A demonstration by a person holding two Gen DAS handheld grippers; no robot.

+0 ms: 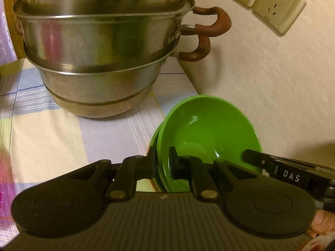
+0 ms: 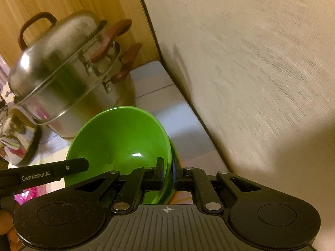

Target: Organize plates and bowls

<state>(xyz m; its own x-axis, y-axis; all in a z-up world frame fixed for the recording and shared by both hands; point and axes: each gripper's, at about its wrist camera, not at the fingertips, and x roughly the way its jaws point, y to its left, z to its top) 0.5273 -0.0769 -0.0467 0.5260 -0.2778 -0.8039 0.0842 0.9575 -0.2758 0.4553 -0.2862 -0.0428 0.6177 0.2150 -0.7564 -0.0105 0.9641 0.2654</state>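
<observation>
The steamer pot stands at the back of the checked tablecloth, near the wall. In front of it, between pot and wall, I hold the green bowls, a nested pair as far as I can tell, above the cloth. My left gripper is clamped on the rim at one side, my right gripper clamped on the opposite side. Neither hand is nearer; the bowls tip mouth-first toward me, so I judge setting down needs both hands lowering together.
</observation>
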